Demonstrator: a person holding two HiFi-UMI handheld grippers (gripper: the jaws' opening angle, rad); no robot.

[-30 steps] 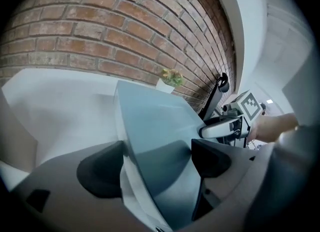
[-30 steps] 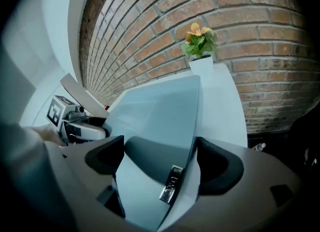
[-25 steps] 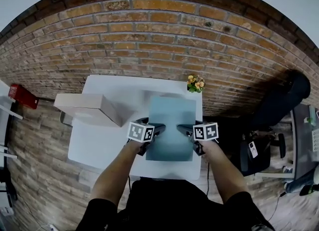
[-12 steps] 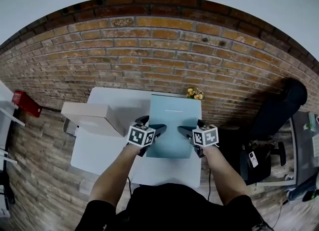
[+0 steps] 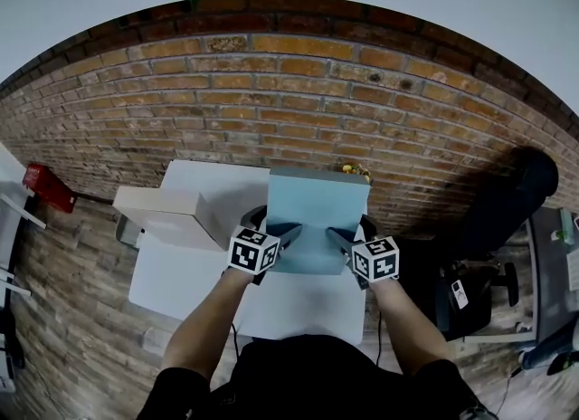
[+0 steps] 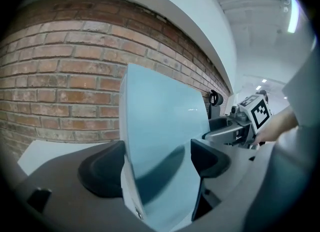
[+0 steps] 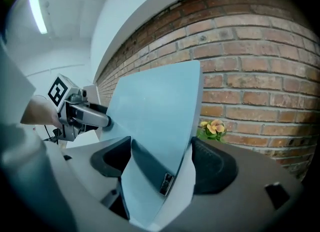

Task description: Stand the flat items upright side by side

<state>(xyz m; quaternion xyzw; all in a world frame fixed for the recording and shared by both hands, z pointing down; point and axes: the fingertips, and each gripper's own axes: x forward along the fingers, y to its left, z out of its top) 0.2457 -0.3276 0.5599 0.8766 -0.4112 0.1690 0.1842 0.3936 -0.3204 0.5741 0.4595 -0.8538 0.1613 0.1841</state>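
Note:
A flat light-blue box (image 5: 317,210) is held over the white table (image 5: 181,273), tilted up on edge with its face toward me. My left gripper (image 5: 284,229) is shut on the box's left edge, which runs between the jaws in the left gripper view (image 6: 160,141). My right gripper (image 5: 337,234) is shut on the right edge; its jaws have just been closing with the box (image 7: 155,121) between them. A white box (image 5: 167,210) stands on the table's left part, apart from the blue one.
A small pot of yellow flowers (image 7: 214,127) sits at the table's far right corner, behind the blue box. The brick wall (image 5: 289,92) backs the table. A black chair (image 5: 507,201) stands to the right, a red object (image 5: 45,187) at the far left.
The blue box has gone from lying flat on the table to tilted up on edge. Both grippers have risen with it, staying on its two side edges.

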